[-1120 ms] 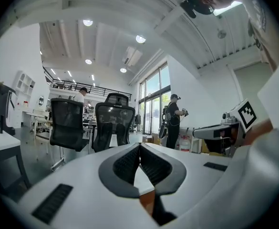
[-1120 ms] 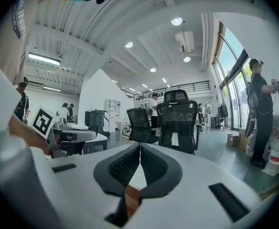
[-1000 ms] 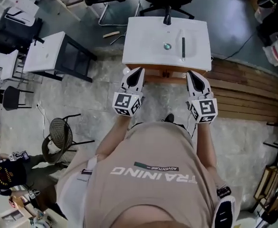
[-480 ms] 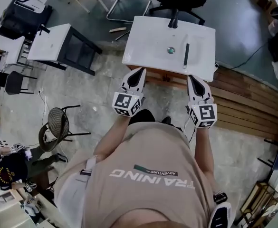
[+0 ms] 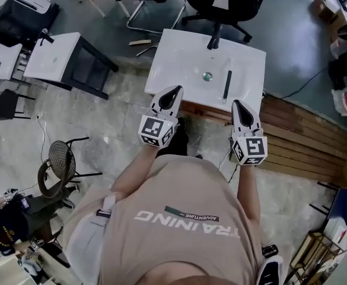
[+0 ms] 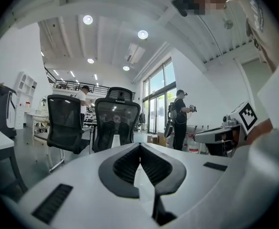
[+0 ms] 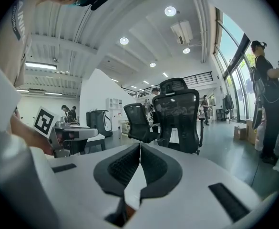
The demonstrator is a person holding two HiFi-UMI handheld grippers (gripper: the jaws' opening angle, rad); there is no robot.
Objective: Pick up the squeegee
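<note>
Head view | slim dark bar-shaped squeegee (image 5: 227,85) lies flat on white rectangular table (image 5: 173,55), right half, free to reach | left gripper (image 5: 173,91), right gripper (image 5: 239,104) at near edge, jaws pressed together, empty | right is nearer, likely picker; must spread first

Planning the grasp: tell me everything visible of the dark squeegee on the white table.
The slim, straight, dark squeegee shows only as a thin black bar; blade, handle and material cannot be told at this size. It lies flat on the right part of the white table, running from near edge toward far edge, slightly slanted. A small round shiny thing sits left of it, apart. Only the table touches it; the shut right gripper is nearest, short of it.
</note>
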